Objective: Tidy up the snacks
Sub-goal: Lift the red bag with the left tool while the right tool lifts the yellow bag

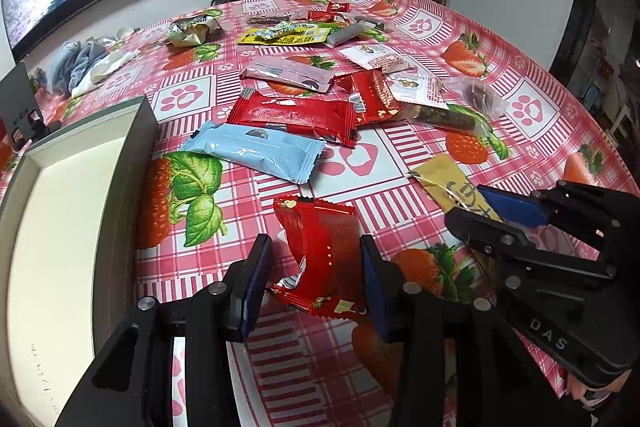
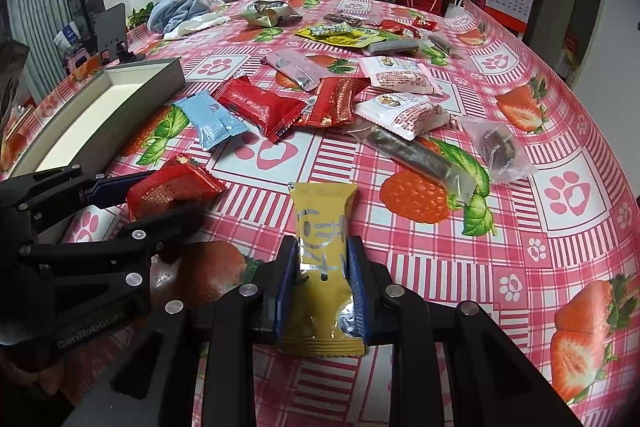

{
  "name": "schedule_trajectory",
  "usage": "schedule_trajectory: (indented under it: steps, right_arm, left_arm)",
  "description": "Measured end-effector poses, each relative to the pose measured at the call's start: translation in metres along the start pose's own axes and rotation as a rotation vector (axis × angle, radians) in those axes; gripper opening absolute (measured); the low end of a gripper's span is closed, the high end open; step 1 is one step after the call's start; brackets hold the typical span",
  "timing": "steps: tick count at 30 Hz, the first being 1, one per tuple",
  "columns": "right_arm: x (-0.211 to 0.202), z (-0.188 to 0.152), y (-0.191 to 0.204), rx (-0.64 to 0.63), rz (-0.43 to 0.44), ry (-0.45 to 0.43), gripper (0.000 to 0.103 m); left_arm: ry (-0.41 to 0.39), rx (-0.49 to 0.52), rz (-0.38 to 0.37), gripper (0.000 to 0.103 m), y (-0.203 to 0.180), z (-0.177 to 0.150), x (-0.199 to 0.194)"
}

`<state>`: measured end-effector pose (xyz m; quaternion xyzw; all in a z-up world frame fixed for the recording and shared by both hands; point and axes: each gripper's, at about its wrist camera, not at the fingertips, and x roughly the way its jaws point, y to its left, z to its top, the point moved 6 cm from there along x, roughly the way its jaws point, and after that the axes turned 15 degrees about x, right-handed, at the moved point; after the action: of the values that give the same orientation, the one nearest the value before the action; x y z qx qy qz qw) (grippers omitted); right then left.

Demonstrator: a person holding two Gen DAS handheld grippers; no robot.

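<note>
**Two grippers, two packets, tray at nine o'clock**

Two grips were in hand at once. The right gripper (image 2: 320,279) had its jaws narrowed onto the yellow packet (image 2: 322,227), blue pads pressed against its long sides near the lower end, so the packet's long axis ran straight ahead along the fingers, toward twelve o'clock in the right wrist view. The left gripper (image 1: 316,291) stood part-way open around the red packet (image 1: 324,259), which looked lifted and crumpled between the pads; I judged it held, though the contact on the left pad was hard to confirm.

Everything the coming move depended on lay leftward. The grey tray (image 1: 132,147), white inside and with nothing visible in it, sat at about nine o'clock from the left gripper, just beside it, its long side running away up the strawberry tablecloth (image 1: 400,167). From the right gripper it lay at ten o'clock, beyond the left one, so the left hand was clearly the nearer. Other snacks, among them a light blue packet (image 1: 256,151), remained scattered toward twelve o'clock.
</note>
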<state>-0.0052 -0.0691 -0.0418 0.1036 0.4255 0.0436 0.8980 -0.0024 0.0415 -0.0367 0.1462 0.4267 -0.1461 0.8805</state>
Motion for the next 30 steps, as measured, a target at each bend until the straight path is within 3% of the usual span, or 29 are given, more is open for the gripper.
schedule_trajectory:
  steps: [17, 30]
  right_arm:
    - [-0.0004, 0.0007, -0.0015, 0.003, -0.004, -0.006, 0.027]
    - [0.0001, 0.0011, -0.0029, 0.002, -0.015, -0.008, 0.027]
  left_arm:
    - [-0.021, -0.041, -0.035, 0.047, 0.0059, 0.0001, -0.001]
    - [-0.02, -0.049, -0.022, 0.046, 0.0073, -0.0015, -0.0021]
